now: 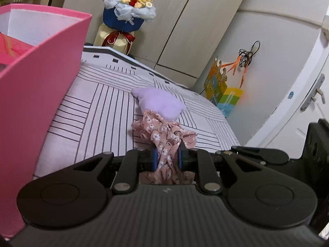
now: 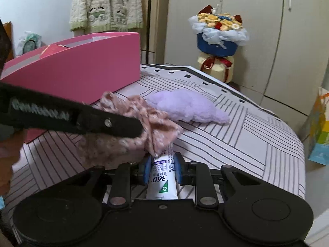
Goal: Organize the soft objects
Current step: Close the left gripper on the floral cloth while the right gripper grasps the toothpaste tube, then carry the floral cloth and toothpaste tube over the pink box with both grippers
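left wrist: left gripper (image 1: 167,158) jaws clamp floral cloth (image 1: 164,132) | right gripper (image 2: 162,169) jaws grip tube (image 2: 162,177) | pink box (image 1: 41,72) beside

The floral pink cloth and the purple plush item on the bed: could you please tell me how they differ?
The floral pink cloth is thin, patterned and crumpled, pinched by the left gripper; the purple plush item is plain, fluffy and thick, lying free on the striped bed, held by neither gripper. Both are soft, and both are outside the pink box.
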